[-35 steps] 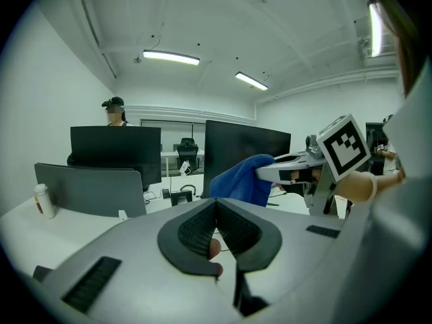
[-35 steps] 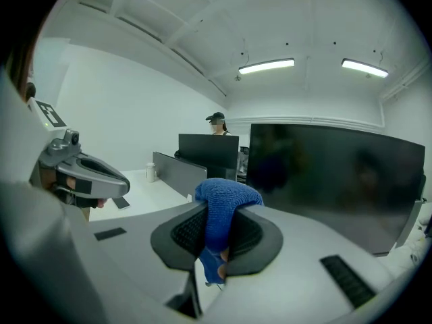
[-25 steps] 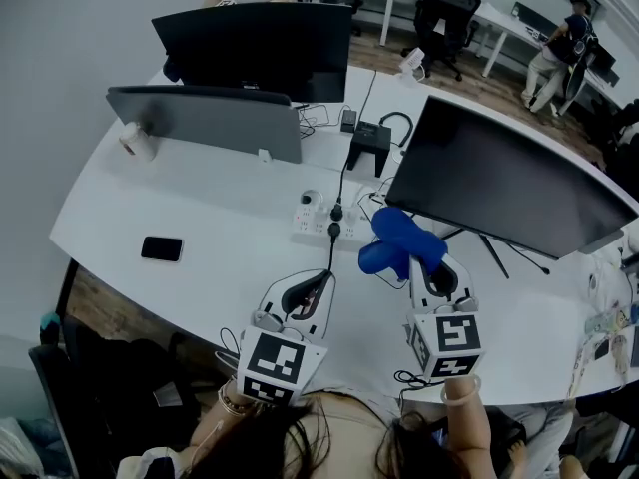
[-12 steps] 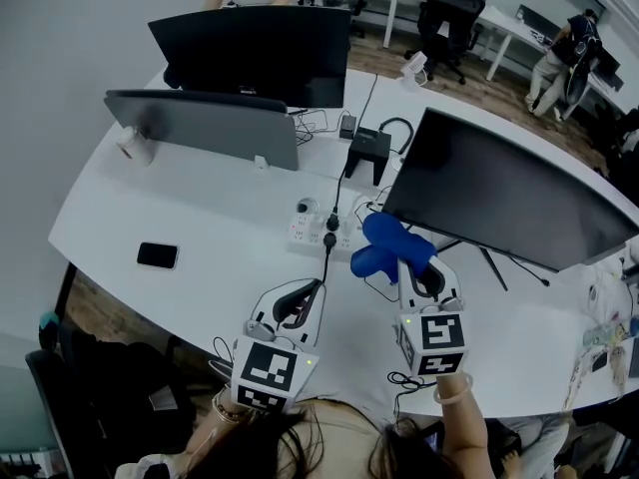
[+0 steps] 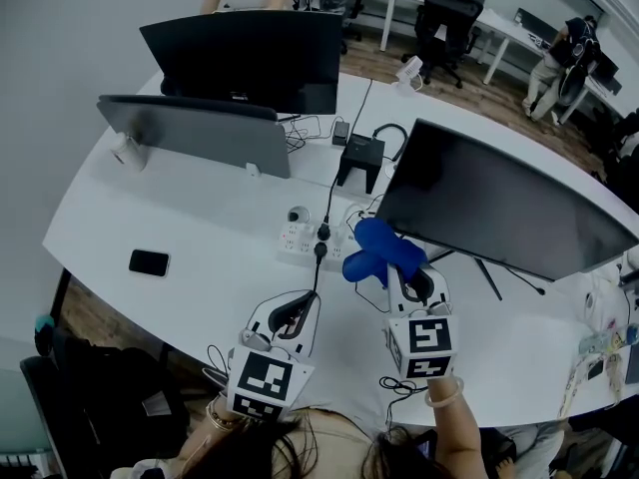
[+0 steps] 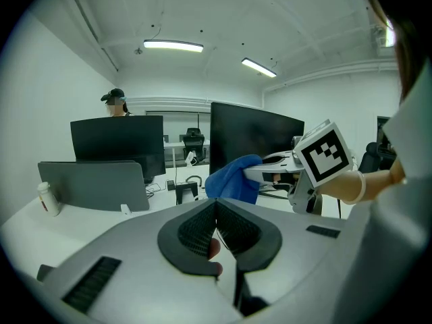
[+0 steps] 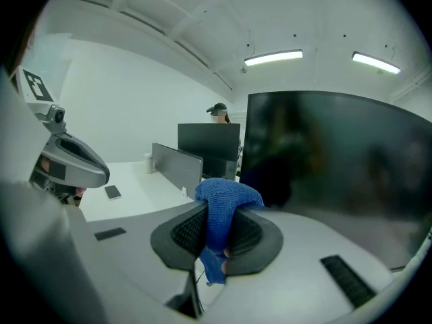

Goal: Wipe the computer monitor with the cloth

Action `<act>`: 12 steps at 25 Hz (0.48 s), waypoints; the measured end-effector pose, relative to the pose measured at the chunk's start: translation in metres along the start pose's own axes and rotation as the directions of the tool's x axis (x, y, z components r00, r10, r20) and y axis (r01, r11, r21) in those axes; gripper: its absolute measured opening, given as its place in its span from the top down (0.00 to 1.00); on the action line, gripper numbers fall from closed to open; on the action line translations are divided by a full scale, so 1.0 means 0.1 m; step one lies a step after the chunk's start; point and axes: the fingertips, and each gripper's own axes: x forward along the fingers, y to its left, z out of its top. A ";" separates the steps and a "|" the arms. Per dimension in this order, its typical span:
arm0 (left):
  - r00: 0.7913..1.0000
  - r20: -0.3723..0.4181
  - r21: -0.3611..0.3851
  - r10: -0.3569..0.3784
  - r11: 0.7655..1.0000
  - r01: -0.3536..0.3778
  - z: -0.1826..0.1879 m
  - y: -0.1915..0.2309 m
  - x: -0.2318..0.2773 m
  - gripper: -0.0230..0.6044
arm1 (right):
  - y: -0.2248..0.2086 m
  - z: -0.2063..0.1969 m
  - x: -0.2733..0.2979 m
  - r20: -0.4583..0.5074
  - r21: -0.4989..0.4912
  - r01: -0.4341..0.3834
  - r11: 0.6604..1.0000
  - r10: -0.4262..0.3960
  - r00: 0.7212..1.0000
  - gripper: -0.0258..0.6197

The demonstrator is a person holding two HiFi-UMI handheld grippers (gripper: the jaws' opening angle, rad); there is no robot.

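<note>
The right gripper (image 7: pixel 214 231) squeezes the soft blue cloth (image 7: pixel 226 193) tight. The cloth bunches up past its tips, close to the lower left corner of the big black flat computer monitor (image 5: pixel 499 203). The left gripper (image 6: pixel 216 223) has its jaws pressed together on nothing, left of the cloth.

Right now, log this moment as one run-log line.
right gripper: jaws shut on blue cloth | left gripper: jaws shut, empty | monitor: cloth at its lower left corner, contact unclear
</note>
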 end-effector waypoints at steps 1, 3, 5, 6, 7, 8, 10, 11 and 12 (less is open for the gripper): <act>1.000 -0.003 0.000 -0.001 1.000 0.001 0.00 -0.01 0.01 0.95 | -0.01 0.01 0.01 0.000 -0.001 -0.001 1.000 0.001 1.000 0.88; 1.000 -0.006 -0.001 -0.001 1.000 0.001 0.00 -0.01 0.03 0.95 | -0.02 0.03 0.03 0.002 -0.003 -0.003 1.000 0.003 1.000 0.88; 1.000 -0.009 -0.005 0.000 1.000 0.000 0.00 0.00 0.06 0.95 | -0.03 0.05 0.06 0.009 -0.003 -0.003 1.000 0.003 1.000 0.88; 1.000 -0.011 -0.005 -0.001 1.000 0.001 -0.01 0.01 0.07 0.95 | -0.04 0.08 0.07 0.015 -0.003 -0.003 1.000 0.003 1.000 0.88; 1.000 -0.013 -0.004 -0.001 1.000 0.001 -0.01 0.01 0.09 0.95 | -0.04 0.10 0.07 0.022 -0.003 -0.003 1.000 0.003 1.000 0.88; 1.000 -0.015 -0.003 -0.002 1.000 0.002 -0.02 0.01 0.10 0.95 | -0.05 0.13 0.08 0.030 -0.004 -0.003 1.000 0.003 1.000 0.88; 1.000 -0.017 0.000 -0.004 1.000 0.004 -0.02 0.00 0.12 0.95 | -0.06 0.20 0.08 0.046 -0.009 -0.002 1.000 0.003 0.999 0.88; 1.000 -0.017 0.002 -0.007 1.000 0.007 -0.02 -0.01 0.13 0.95 | -0.07 0.25 0.08 0.054 -0.013 -0.001 1.000 0.001 0.999 0.88; 1.000 -0.018 0.003 -0.009 1.000 0.009 -0.02 -0.02 0.13 0.95 | -0.08 0.29 0.09 0.062 -0.016 0.002 1.000 -0.001 0.998 0.88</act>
